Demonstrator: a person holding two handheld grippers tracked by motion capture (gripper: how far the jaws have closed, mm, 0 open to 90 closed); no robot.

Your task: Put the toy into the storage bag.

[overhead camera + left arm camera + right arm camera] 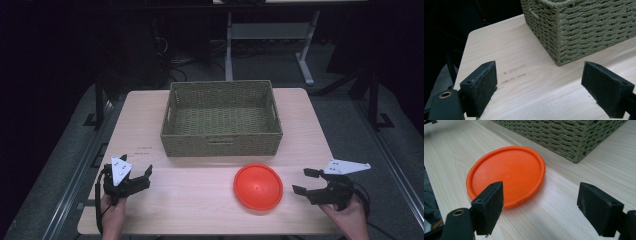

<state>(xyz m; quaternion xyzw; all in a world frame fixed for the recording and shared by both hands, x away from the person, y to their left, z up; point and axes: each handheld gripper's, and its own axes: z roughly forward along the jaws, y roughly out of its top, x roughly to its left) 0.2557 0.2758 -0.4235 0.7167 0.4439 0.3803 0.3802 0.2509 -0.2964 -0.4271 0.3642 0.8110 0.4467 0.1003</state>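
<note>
Item: orange plate (pixel 258 186) on counter (pixel 200 200), basket (pixel 221 117) behind it; both grippers empty.

Detail: Plate lies flat near the front edge of the counter, just in front of the basket's right front corner, apart from its wall. Right gripper (pixel 303 181) hovers just right of the plate, jaws spread wide, nothing between them; in the right gripper view the plate (pixel 506 175) sits ahead and to the left of the jaws. Left gripper (pixel 141 173) rests well apart at the left, jaws likewise spread and empty. Handling note: a flat plate offers little but its raised rim, so the approach should probably come in low, one jaw over the rim and one under its lip, closing squarely before any lift toward the basket; a shallow bite would likely slip.
</note>
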